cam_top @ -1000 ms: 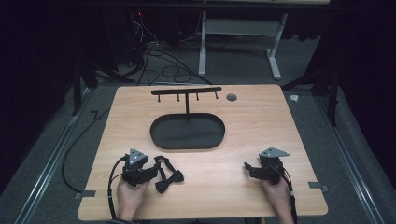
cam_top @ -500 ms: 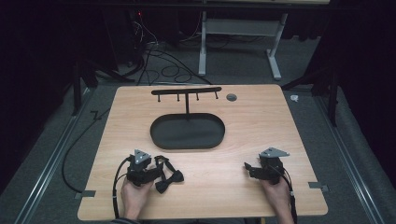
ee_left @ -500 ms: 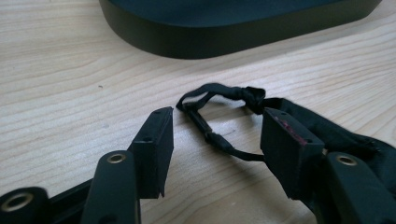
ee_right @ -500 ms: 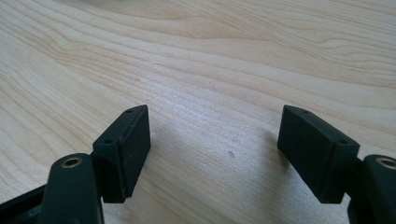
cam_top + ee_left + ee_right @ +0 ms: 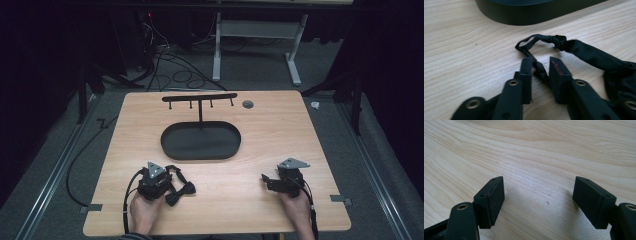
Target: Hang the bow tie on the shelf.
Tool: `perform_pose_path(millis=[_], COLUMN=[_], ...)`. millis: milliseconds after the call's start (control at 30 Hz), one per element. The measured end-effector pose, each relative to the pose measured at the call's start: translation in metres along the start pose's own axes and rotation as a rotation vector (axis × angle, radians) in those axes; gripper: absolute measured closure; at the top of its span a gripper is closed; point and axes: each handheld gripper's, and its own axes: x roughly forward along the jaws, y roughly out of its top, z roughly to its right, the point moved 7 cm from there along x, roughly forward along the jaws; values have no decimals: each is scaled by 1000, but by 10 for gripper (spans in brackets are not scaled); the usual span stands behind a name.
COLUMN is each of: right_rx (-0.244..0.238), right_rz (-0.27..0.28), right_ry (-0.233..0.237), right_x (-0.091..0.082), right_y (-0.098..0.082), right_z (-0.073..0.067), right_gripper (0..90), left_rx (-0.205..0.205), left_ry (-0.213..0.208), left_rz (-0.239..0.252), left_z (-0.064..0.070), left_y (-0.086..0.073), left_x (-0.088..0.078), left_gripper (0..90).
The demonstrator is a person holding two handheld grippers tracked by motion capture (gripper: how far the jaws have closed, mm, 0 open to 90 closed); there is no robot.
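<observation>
Grip risk first: left gripper [image 5: 540,75] has just been closing its 2 jaws round the thin black strap [image 5: 541,71] of a black fabric bow tie [image 5: 181,188], which lies on the light wooden table [image 5: 260,135] near the front edge, on the person's side of the black oval tray [image 5: 201,141] w/ its T-shaped hook stand [image 5: 200,98]. Strap sits between the pads [image 5: 556,72], but a gap shows on the one side, so I'd call the jaws not yet clamped.

Likely trouble: strap is narrow and limp, so it could slip out sideways as the jaws shut, or get nipped at just 1 edge and slide free on lifting. Strap loop [image 5: 529,42] beyond the jaw tips may snag or twist.

Right gripper [image 5: 539,202] rests well right of the tray's near rim, jaws wide apart over bare wood, nothing between them, so it's no help if the tie drops.
</observation>
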Motion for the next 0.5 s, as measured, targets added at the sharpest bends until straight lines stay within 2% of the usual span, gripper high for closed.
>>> perform_pose_path(millis=[133, 400, 500], right_rx=[0, 0, 0], right_rz=[0, -2, -1], right_ry=[0, 1, 1], right_x=[0, 0, 0], right_y=[0, 0, 0], right_z=[0, 0, 0], right_gripper=[267, 267, 268], left_rx=[10, 12, 15], left_ry=[-7, -39, -53], left_rz=[-6, -1, 23], left_z=[2, 5, 6], left_y=[1, 3, 7], left_x=[1, 0, -7], left_gripper=[859, 875, 875])
